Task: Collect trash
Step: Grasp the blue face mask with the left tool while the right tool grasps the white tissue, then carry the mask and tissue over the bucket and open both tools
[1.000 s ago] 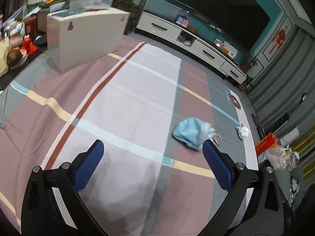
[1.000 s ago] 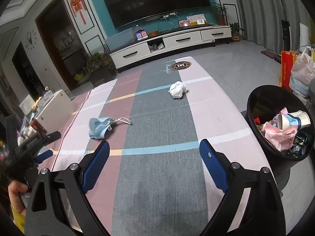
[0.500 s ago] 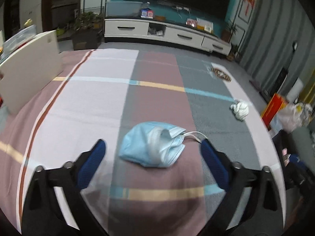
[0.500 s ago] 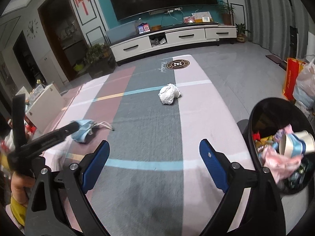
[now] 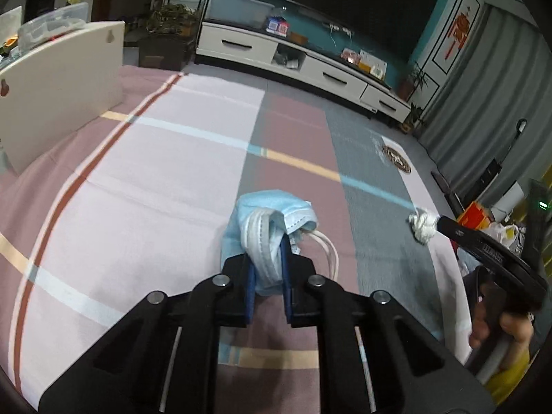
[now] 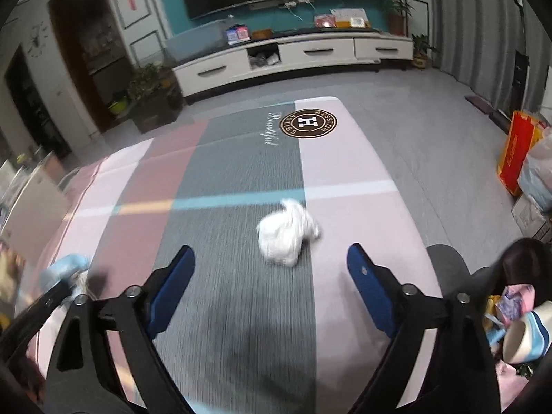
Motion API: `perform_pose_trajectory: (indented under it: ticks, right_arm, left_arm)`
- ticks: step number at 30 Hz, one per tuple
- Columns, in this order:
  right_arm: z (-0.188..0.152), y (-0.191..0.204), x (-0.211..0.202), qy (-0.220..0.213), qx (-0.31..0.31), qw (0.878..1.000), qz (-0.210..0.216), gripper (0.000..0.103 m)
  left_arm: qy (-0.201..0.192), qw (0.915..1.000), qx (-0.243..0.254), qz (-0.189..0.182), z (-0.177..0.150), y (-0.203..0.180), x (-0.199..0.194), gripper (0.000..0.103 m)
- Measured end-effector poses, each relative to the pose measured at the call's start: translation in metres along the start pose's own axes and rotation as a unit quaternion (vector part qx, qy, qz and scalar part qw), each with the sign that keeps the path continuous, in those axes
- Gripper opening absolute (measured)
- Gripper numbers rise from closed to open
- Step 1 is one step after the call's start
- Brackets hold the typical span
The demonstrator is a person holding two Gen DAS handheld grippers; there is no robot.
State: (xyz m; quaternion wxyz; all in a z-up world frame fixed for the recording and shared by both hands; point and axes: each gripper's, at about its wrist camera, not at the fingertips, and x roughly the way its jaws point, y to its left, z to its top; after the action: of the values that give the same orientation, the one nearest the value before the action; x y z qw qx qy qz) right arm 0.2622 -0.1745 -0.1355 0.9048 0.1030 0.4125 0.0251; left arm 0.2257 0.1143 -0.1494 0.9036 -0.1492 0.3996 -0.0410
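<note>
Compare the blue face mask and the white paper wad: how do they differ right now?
The blue face mask is pinched in the left gripper, whose jaws are closing; the white paper wad lies untouched ahead of the right gripper. The mask is folded cloth with ear loops; the wad is crumpled. Both rest on the striped mat.

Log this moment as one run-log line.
left gripper: jaws closing on blue face mask | right gripper: jaws closing, nothing between, nearing white paper wad | surface: striped mat
</note>
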Motion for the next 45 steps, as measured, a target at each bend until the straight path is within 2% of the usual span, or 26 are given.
perform_pose_trajectory:
  ticks: [4, 7, 8, 11, 13, 18, 20, 24, 35, 45]
  right_arm:
    - [0.013, 0.002, 0.028, 0.021, 0.01, 1.0, -0.021, 0.067]
    - [0.015, 0.003, 0.045, 0.038, 0.004, 0.999, -0.039, 0.051]
    - [0.015, 0.004, 0.048, 0.041, 0.0, 0.998, -0.047, 0.033]
    - [0.011, 0.006, 0.048, 0.036, -0.017, 0.997, -0.072, 0.025]
    - [0.008, 0.008, 0.04, 0.026, -0.028, 0.996, -0.079, 0.024]
    - [-0.006, 0.013, 0.007, 0.005, -0.043, 0.997, -0.059, 0.024]
    - [-0.017, 0.016, -0.01, -0.003, -0.052, 0.997, -0.053, 0.024]
    - [-0.042, 0.015, -0.041, -0.009, -0.06, 0.997, -0.044, 0.024]
    - [-0.083, 0.001, -0.104, -0.036, -0.019, 0.999, -0.03, 0.024]
    - [-0.1, -0.005, -0.135, -0.05, 0.004, 0.998, -0.029, 0.024]
  left_arm:
    - [-0.003, 1.0, -0.002, 0.0, 0.003, 0.0, -0.003, 0.014]
    - [-0.001, 1.0, -0.003, -0.002, 0.004, 0.0, -0.004, 0.015]
    - [-0.002, 1.0, -0.002, 0.0, 0.004, 0.0, -0.005, 0.015]
    - [-0.002, 1.0, 0.001, -0.001, 0.003, -0.003, -0.008, 0.015]
    - [-0.002, 1.0, 0.006, 0.0, 0.001, -0.008, -0.01, 0.015]
    - [-0.007, 0.9995, 0.023, -0.018, -0.007, -0.026, -0.02, 0.015]
    - [-0.008, 0.9993, 0.014, -0.033, -0.012, -0.029, -0.026, 0.015]
    - [-0.01, 0.9991, 0.02, -0.037, -0.017, -0.037, -0.034, 0.015]
    - [-0.018, 0.9952, 0.049, -0.082, -0.032, -0.071, -0.06, 0.015]
    - [-0.022, 0.9936, 0.064, -0.091, -0.038, -0.077, -0.078, 0.015]
